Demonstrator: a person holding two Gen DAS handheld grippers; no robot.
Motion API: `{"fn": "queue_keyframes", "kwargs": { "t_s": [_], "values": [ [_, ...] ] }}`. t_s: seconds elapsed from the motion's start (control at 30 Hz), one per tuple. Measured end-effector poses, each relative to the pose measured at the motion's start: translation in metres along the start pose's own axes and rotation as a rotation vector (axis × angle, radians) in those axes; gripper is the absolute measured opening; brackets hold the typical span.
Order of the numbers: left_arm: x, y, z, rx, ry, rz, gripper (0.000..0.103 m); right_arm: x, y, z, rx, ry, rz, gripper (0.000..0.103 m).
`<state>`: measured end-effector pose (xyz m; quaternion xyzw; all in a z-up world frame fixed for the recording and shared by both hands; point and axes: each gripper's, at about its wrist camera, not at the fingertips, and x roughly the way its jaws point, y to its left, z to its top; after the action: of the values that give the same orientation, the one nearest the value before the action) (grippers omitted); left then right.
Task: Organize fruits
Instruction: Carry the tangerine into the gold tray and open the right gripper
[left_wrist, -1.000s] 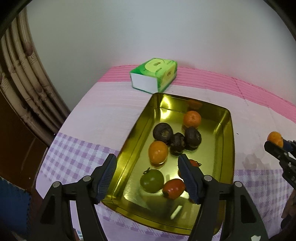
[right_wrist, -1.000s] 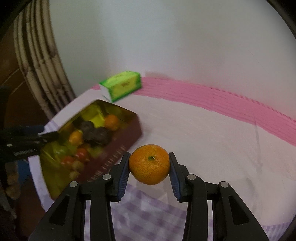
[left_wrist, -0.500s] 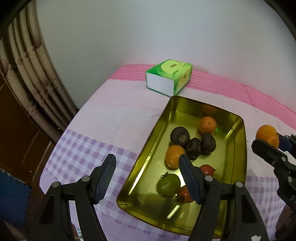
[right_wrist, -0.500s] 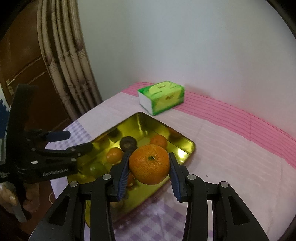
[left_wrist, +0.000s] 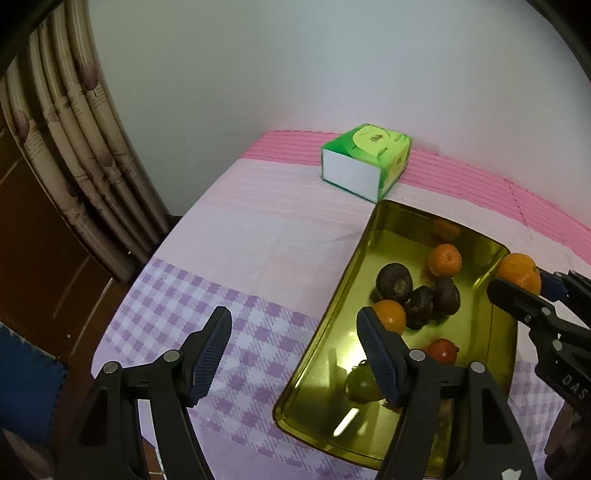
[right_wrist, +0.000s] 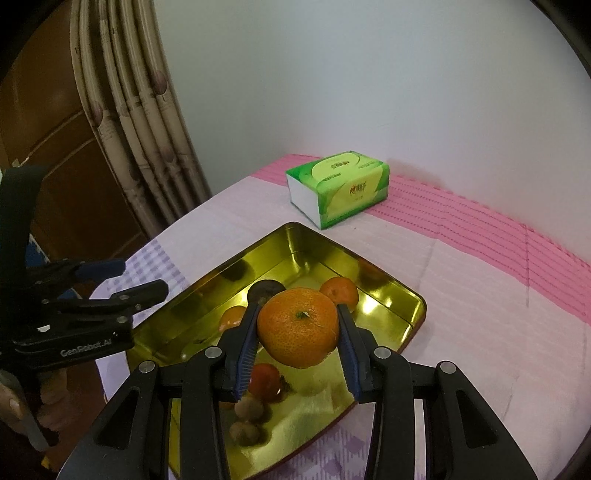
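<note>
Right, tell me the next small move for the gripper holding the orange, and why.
Probably lower it a little, then open. The right gripper is clamped on the round orange tangerine, which hangs above the shiny gold metal tray where other fruit lies; bare tray floor shows beneath it.

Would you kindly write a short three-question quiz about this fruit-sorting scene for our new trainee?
1. True or false: the right gripper is shut on the mandarin.
2. What lies just beyond the gold tray? A) green tissue pack B) red mug C) glass bottle
3. Fill in: the left gripper holds ____.

Key: 1 true; 2 A; 3 nothing, its jaws stand open over the checked cloth and the tray's edge.
</note>
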<state>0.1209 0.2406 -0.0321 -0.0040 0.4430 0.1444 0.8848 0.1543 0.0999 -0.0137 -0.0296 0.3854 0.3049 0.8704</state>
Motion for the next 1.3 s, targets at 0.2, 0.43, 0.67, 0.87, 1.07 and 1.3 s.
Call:
{"fn": "queue_keyframes", "kwargs": {
  "t_s": [0.2,0.43,0.67,0.87,1.07,1.3],
  "values": [
    [0.004,0.001,0.0,-0.001,0.009,0.01,0.067,0.013,-0.002,0.005,0.01,0.014,0.005,0.041],
    [0.003,0.001,-0.001,0.021,-0.008,0.041,0.076,0.034,0.001,0.017,0.008,0.041,0.015,0.041],
    [0.002,0.0,0.0,0.025,-0.009,0.041,0.077,0.056,0.002,0.03,0.007,0.058,0.015,0.041],
    [0.006,-0.002,-0.002,0.033,0.007,0.041,0.078,0.07,0.002,0.038,0.013,0.068,0.007,0.041],
    [0.008,-0.001,-0.001,0.027,0.008,0.039,0.078,0.075,0.003,0.048,0.02,0.05,0.012,0.042],
    [0.01,-0.001,-0.001,0.024,0.026,0.025,0.079,0.068,0.012,0.05,-0.013,0.022,0.0,0.043]
  ]
}}
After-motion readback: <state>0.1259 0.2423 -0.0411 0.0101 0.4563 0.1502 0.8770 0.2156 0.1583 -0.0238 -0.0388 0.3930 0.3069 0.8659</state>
